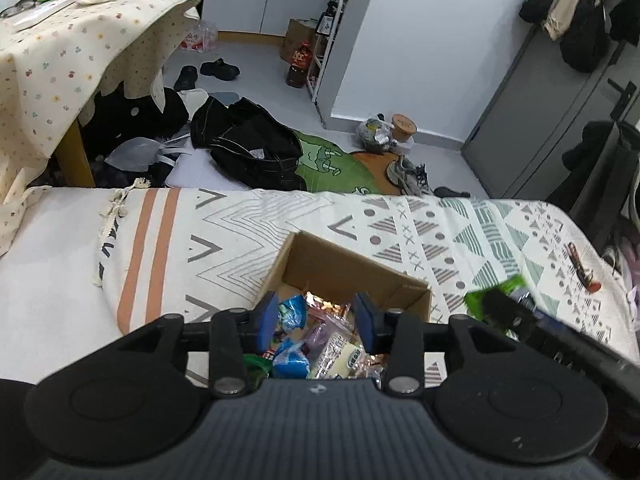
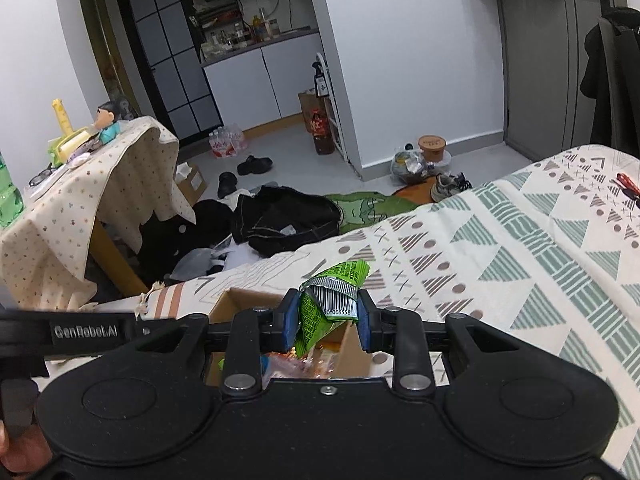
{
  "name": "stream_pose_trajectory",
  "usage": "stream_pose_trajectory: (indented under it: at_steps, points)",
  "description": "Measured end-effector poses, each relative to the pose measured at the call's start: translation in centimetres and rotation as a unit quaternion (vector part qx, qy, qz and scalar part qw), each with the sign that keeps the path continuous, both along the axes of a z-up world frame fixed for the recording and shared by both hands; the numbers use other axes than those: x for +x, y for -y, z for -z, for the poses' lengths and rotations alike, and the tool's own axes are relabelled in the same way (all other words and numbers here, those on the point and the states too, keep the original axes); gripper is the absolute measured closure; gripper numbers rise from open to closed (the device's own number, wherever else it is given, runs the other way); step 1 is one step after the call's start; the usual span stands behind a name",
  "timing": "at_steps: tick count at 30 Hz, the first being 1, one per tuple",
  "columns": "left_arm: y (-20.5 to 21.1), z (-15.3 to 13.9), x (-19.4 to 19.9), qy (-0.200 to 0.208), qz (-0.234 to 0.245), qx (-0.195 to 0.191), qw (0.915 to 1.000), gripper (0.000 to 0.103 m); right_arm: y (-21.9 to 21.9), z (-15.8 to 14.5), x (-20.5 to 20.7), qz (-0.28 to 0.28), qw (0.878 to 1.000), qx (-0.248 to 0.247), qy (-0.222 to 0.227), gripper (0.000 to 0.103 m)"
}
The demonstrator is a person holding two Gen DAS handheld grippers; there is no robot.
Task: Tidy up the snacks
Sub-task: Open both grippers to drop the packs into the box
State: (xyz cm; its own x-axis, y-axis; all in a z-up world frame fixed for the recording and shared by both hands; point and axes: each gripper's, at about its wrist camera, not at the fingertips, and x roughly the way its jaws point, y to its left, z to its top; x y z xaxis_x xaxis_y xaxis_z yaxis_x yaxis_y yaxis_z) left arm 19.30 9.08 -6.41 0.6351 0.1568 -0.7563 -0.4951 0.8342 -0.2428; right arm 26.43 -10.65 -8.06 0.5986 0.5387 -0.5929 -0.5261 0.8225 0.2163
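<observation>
A brown cardboard box (image 1: 340, 268) sits on the patterned bedspread and holds several wrapped snacks (image 1: 294, 354). My left gripper (image 1: 316, 320) hovers over the box, open, with nothing between its blue pads. The right gripper (image 2: 328, 316) is shut on a green snack packet (image 2: 334, 292) with a barcode, held above the box (image 2: 236, 300). From the left wrist view the right gripper (image 1: 500, 308) shows at the right, blurred, with the green packet (image 1: 480, 300) in it.
The bedspread (image 2: 520, 248) stretches to the right, with a red-handled tool (image 1: 580, 268) lying on it. A table with a floral cloth (image 1: 60, 60) stands at the left. Bags, clothes and shoes (image 1: 248, 144) cover the floor beyond the bed.
</observation>
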Motion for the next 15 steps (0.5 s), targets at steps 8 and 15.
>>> stream_pose_trajectory:
  at_steps: [8,15]
  points:
    - [-3.1,-1.1,-1.2,0.007,-0.017,-0.010,0.9998,0.053,-3.6,-0.6,-1.2,-0.013,1.000,-0.015,-0.006,0.074]
    - [-5.4,-1.6,-2.0,0.010,-0.025,-0.016,0.9995,0.040,-6.3,-1.3,-1.5,-0.018,1.000,-0.017,-0.006,0.073]
